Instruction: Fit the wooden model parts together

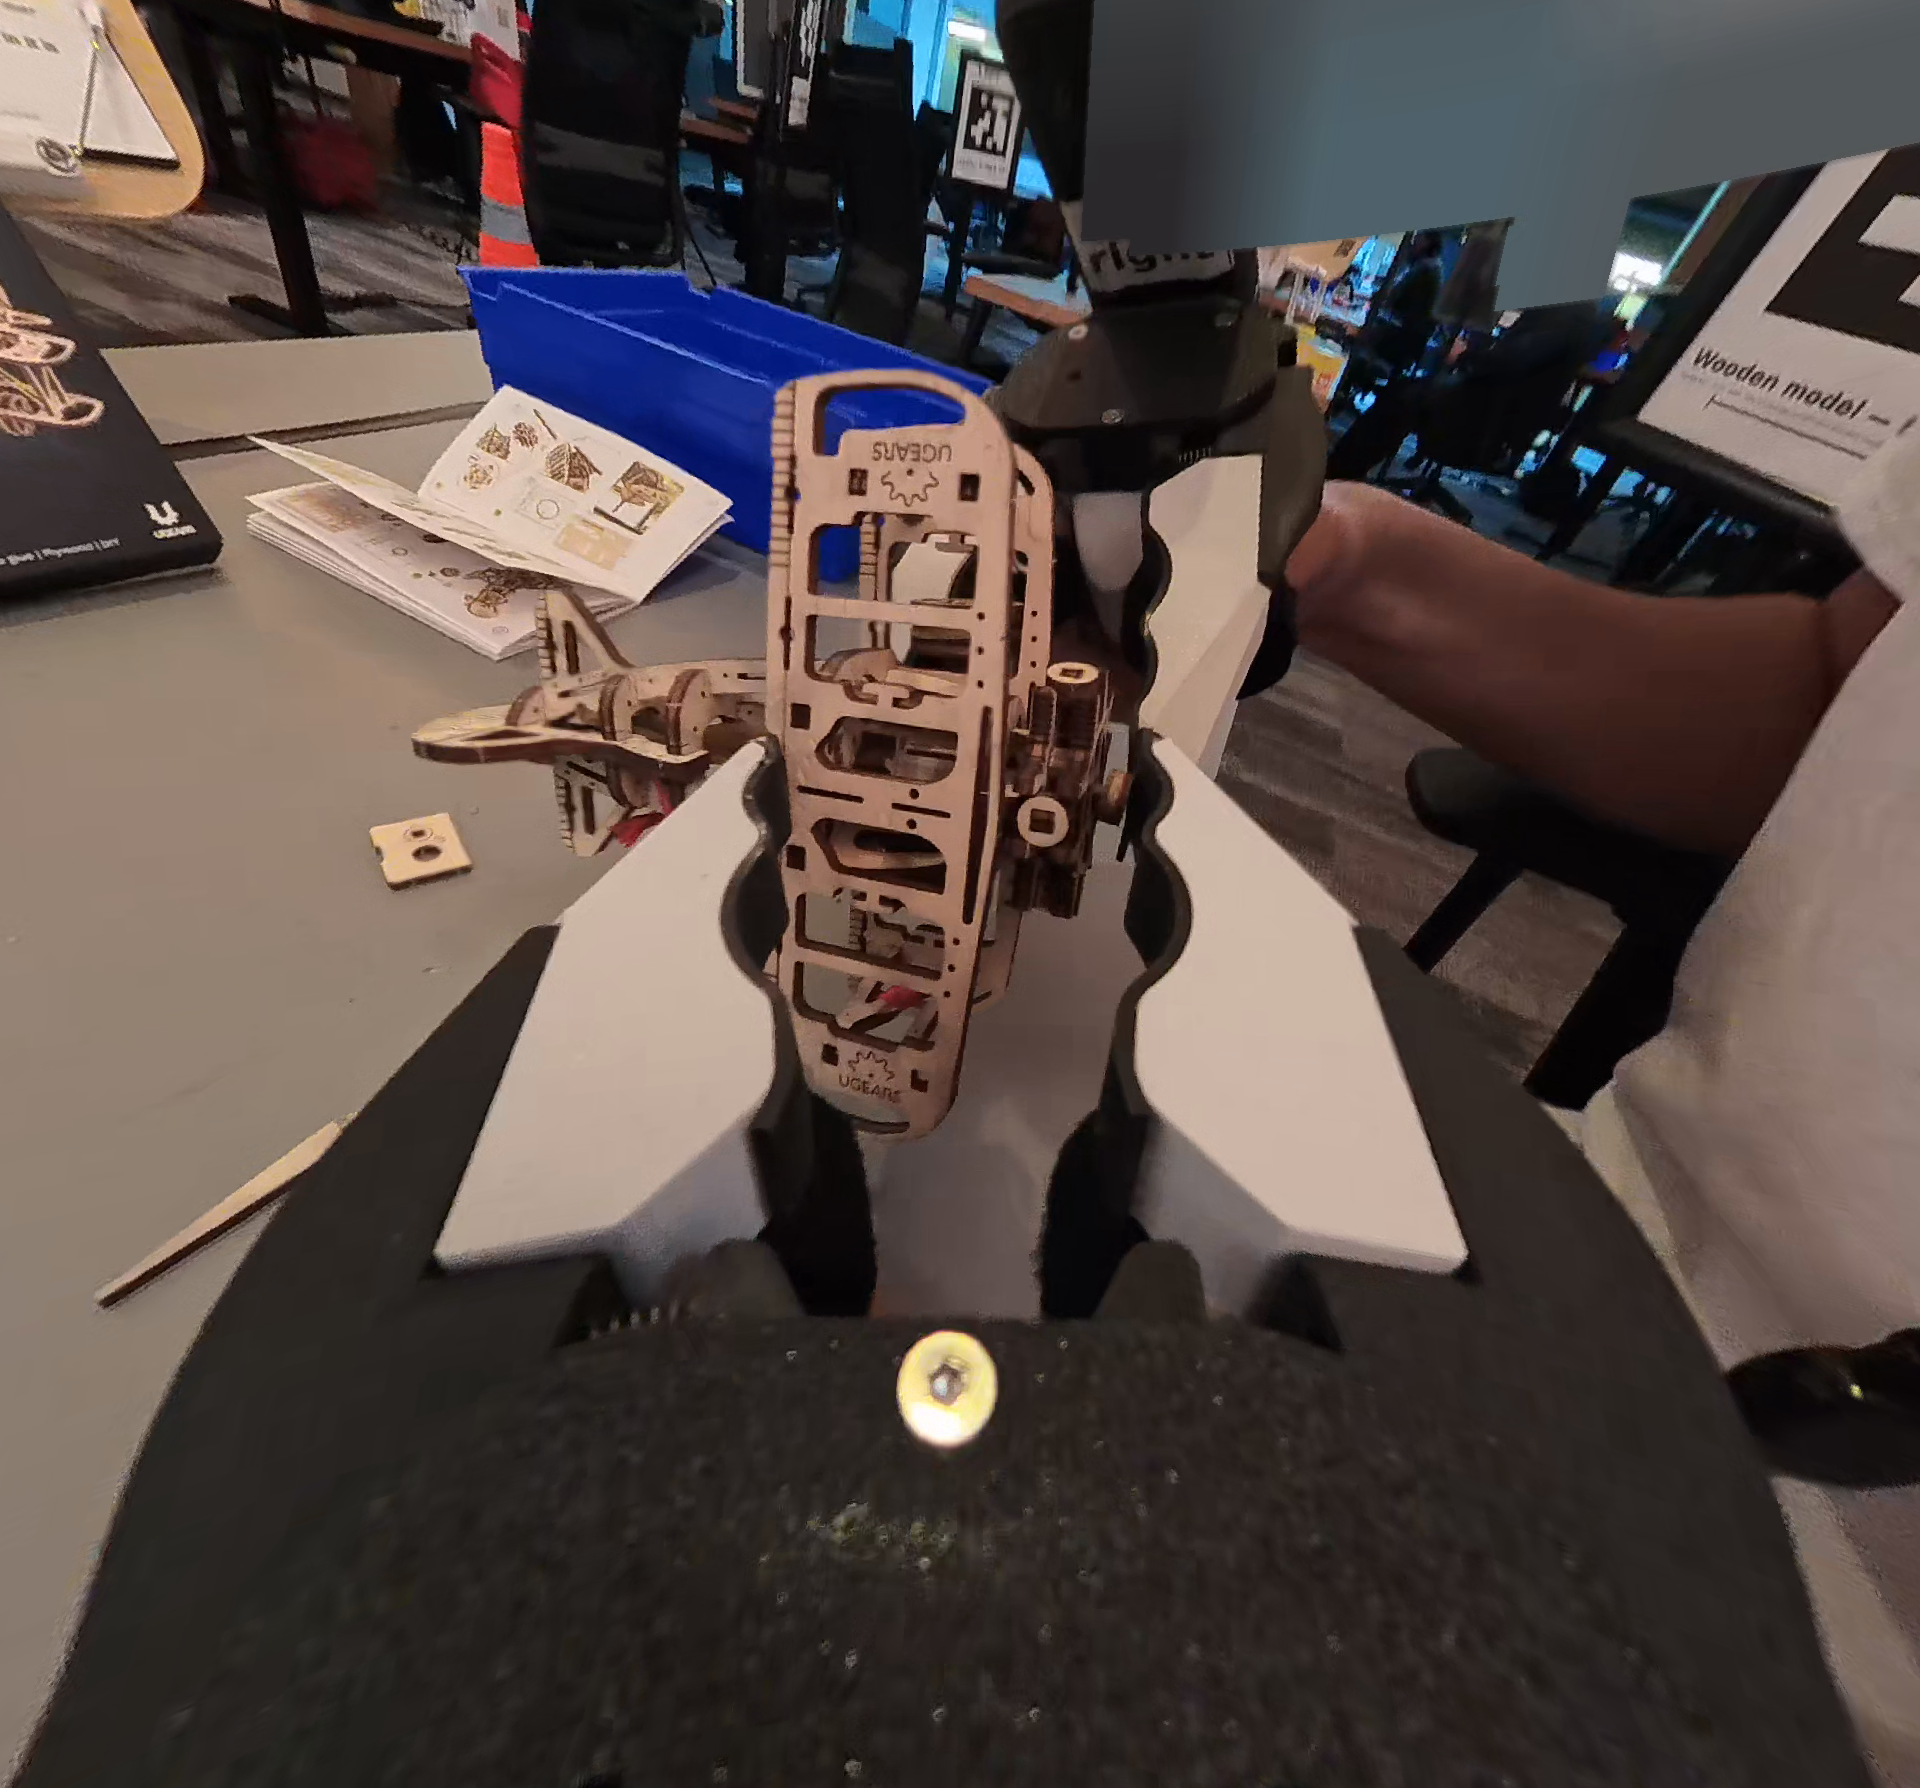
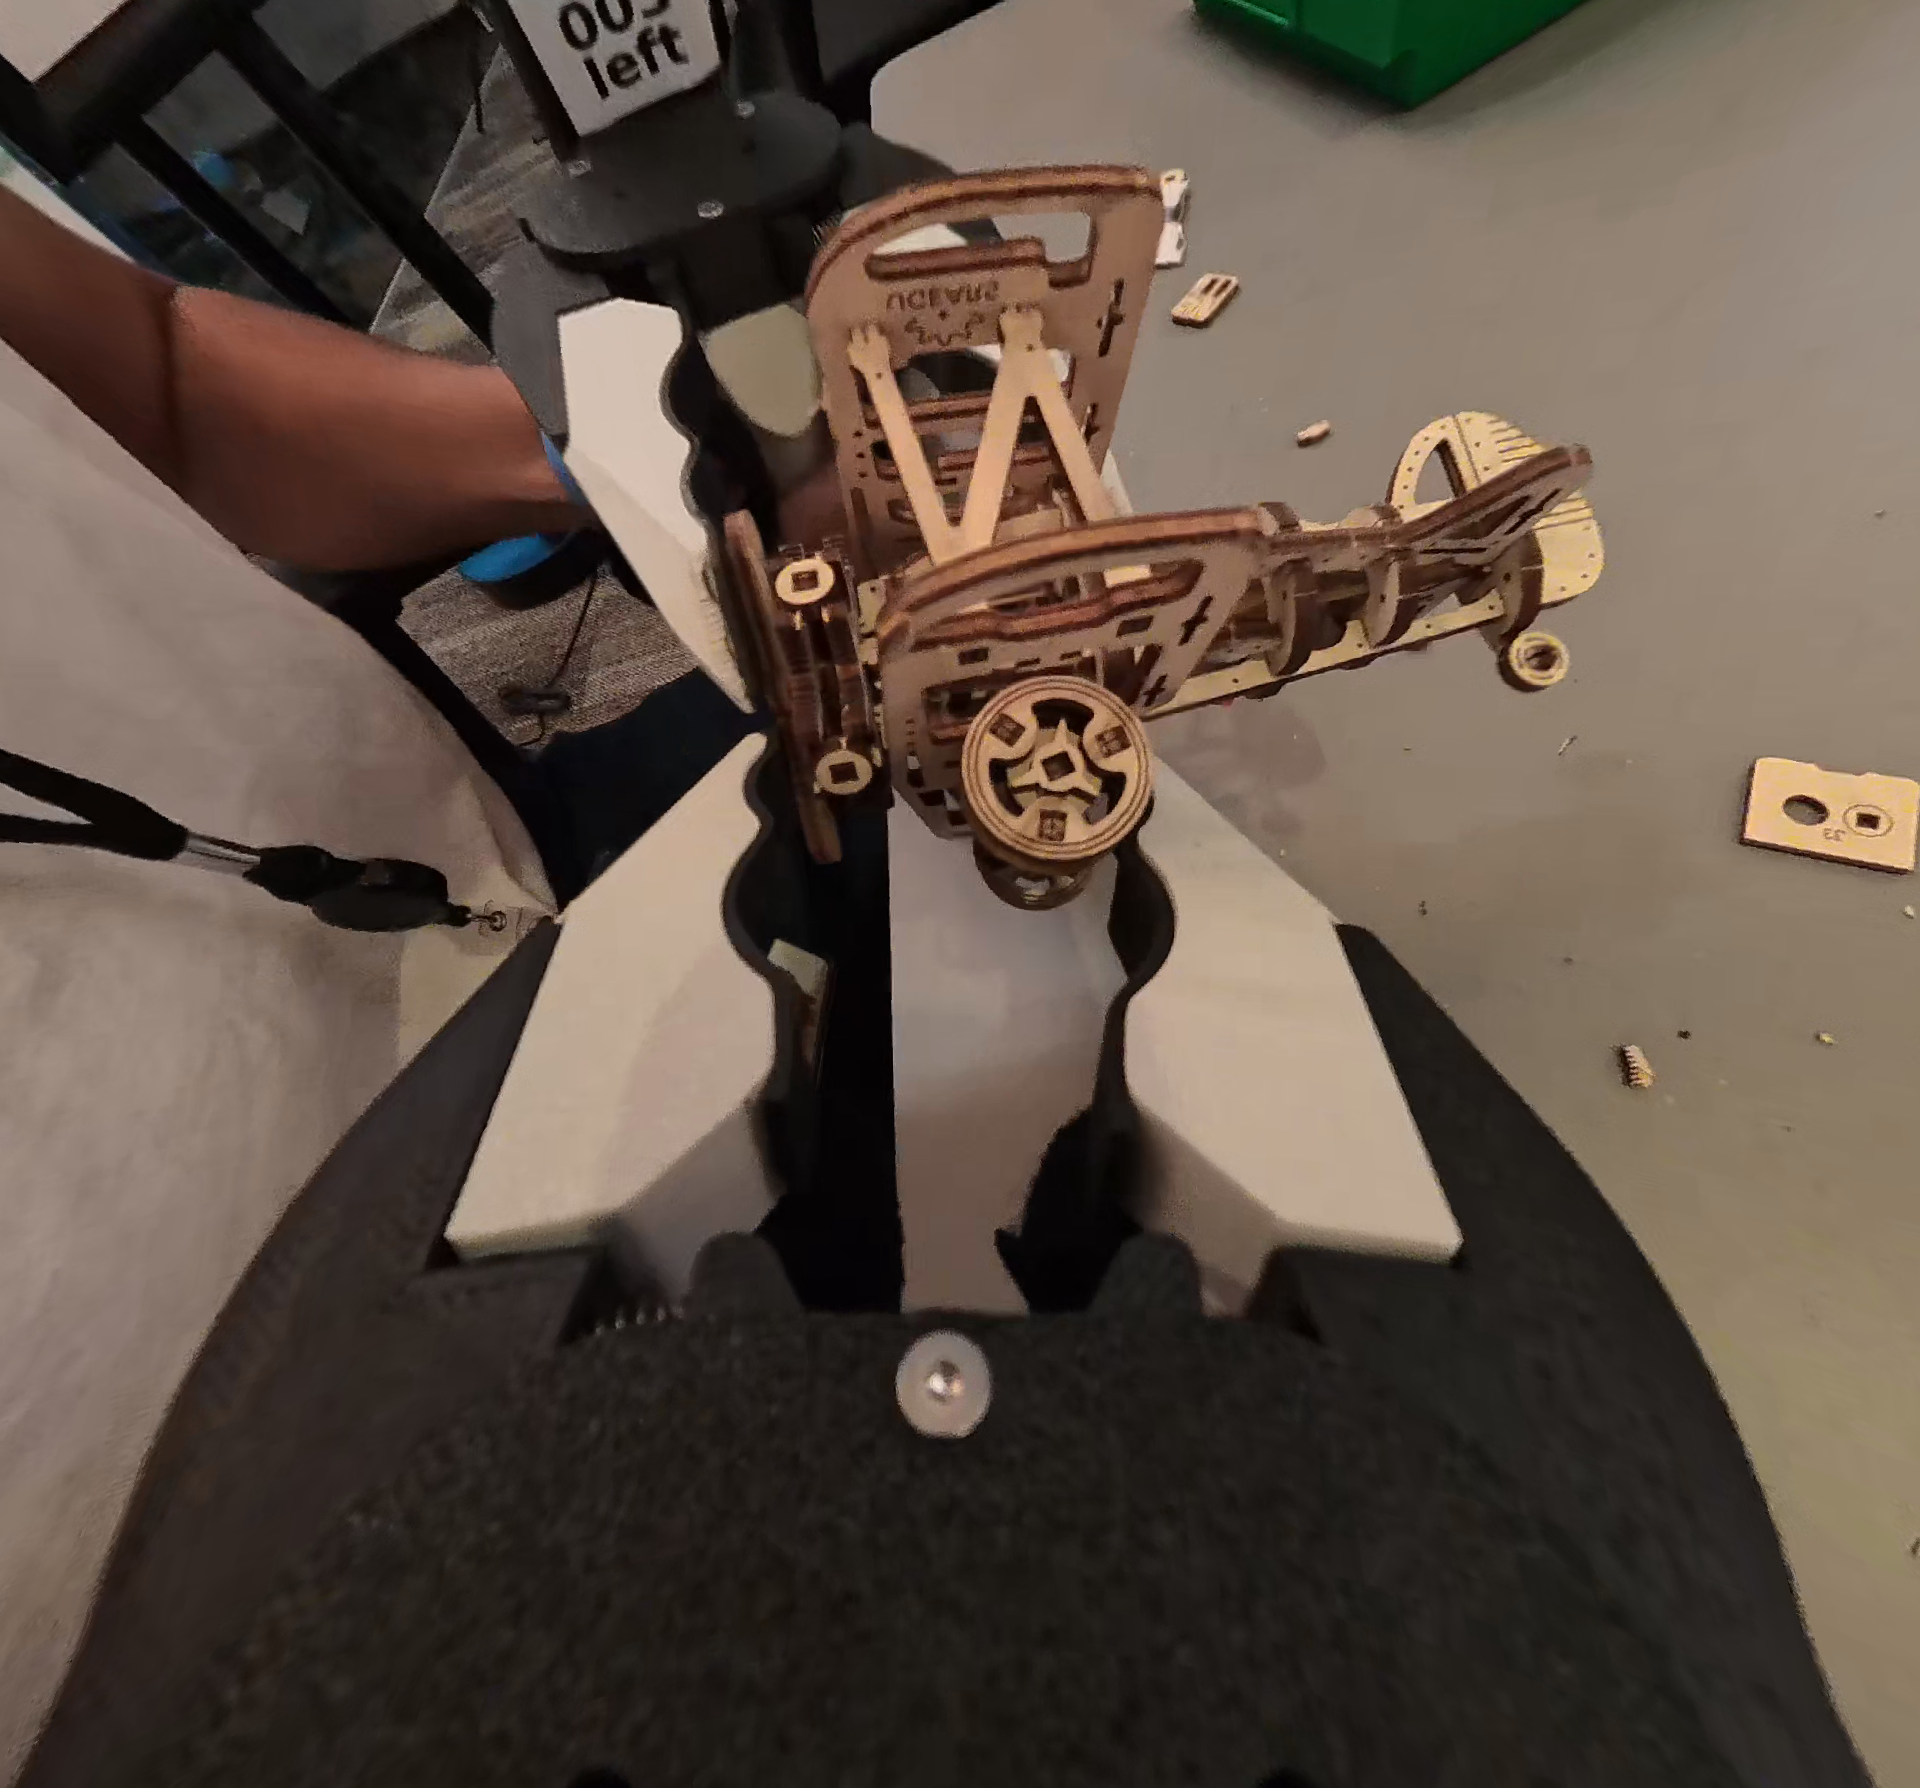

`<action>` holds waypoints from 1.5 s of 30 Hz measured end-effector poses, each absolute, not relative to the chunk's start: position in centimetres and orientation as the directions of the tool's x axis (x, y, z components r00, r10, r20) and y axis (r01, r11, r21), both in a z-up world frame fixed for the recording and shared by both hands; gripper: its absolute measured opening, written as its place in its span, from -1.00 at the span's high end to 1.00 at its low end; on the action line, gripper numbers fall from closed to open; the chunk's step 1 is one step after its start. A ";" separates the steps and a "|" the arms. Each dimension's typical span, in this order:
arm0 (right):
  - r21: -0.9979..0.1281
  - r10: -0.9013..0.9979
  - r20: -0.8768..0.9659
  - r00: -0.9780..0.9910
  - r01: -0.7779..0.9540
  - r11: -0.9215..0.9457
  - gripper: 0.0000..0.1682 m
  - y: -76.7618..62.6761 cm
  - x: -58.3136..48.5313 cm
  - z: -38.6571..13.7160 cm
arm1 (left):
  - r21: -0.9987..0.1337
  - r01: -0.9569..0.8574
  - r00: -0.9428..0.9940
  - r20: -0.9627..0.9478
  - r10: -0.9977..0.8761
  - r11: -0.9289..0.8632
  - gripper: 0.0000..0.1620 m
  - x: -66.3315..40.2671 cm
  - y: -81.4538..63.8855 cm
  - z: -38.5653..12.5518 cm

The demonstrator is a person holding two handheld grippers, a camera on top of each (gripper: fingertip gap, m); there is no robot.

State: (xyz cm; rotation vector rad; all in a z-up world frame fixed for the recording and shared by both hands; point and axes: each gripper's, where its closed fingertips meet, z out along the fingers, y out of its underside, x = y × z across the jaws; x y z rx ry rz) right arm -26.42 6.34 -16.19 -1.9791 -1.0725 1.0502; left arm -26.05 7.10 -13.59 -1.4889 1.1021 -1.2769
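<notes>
Between both hand-held grippers — left hand-held gripper (image 1: 951, 782), right hand-held gripper (image 2: 951, 803) — wooden model (image 2: 1039, 595).

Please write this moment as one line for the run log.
step: fitting parts | wooden biplane model: lifted above grey table | left gripper: open around wing | right gripper: open around nose, wheel

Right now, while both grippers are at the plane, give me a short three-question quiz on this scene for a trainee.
1. True or false: the bin behind the plane in the left wrist view is red.
2. What stands between the fingers of the left gripper? A) the plane's wing B) a cup C) a hammer
3. What colour is the table?

Key: 1 false, it is blue. 2 A. 3 grey.
</notes>
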 end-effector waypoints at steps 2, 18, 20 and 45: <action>-0.817 0.881 -0.327 0.342 0.365 -0.446 0.29 6.2 -26.3 -15.9 | -0.971 -0.065 0.086 0.222 -0.971 -0.228 0.23 -26.0 7.0 -13.4; -0.881 0.911 -0.298 0.286 0.286 -0.377 0.25 5.9 -26.0 -14.2 | -0.957 0.032 0.071 0.290 -0.954 -0.288 0.25 -25.8 6.7 -12.2; -0.864 0.898 -0.355 0.261 0.275 -0.422 0.26 5.8 -25.9 -14.3 | -0.957 0.028 0.068 0.289 -0.955 -0.288 0.26 -25.8 6.6 -12.4; -0.825 0.865 -0.422 0.272 0.279 -0.491 0.31 5.8 -25.5 -15.4 | -0.933 0.019 0.075 0.359 -0.930 -0.359 0.26 -25.3 6.9 -13.4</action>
